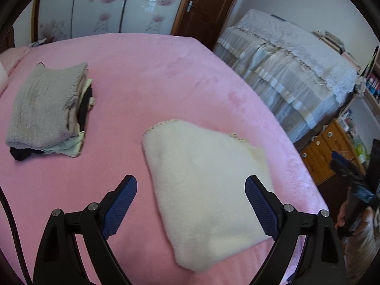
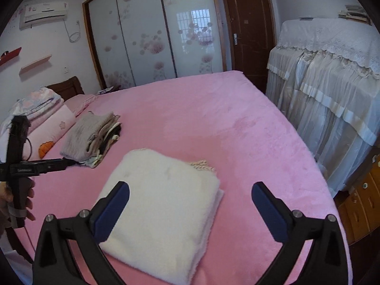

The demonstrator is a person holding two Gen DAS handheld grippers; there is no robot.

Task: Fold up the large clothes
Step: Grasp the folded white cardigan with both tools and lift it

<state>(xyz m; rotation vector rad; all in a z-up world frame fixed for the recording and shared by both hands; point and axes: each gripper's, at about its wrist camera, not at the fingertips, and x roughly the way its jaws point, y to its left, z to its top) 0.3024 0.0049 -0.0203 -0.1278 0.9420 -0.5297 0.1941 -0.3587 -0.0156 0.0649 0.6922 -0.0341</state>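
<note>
A folded cream fleece garment (image 1: 204, 190) lies on the pink bed (image 1: 147, 80) near its front edge; it also shows in the right wrist view (image 2: 161, 209). My left gripper (image 1: 191, 185) is open and empty, hovering above the garment's near side. My right gripper (image 2: 190, 190) is open and empty, just above the garment. A stack of folded clothes (image 1: 45, 109) with a grey knit on top sits at the bed's left; it also shows in the right wrist view (image 2: 92, 135).
A lace-covered piece of furniture (image 2: 332, 90) stands right of the bed. A wooden drawer unit (image 1: 332, 147) is at the right. Pillows and folded bedding (image 2: 40, 109) lie at the head of the bed. The wardrobe (image 2: 152, 33) and door (image 2: 247, 28) are behind.
</note>
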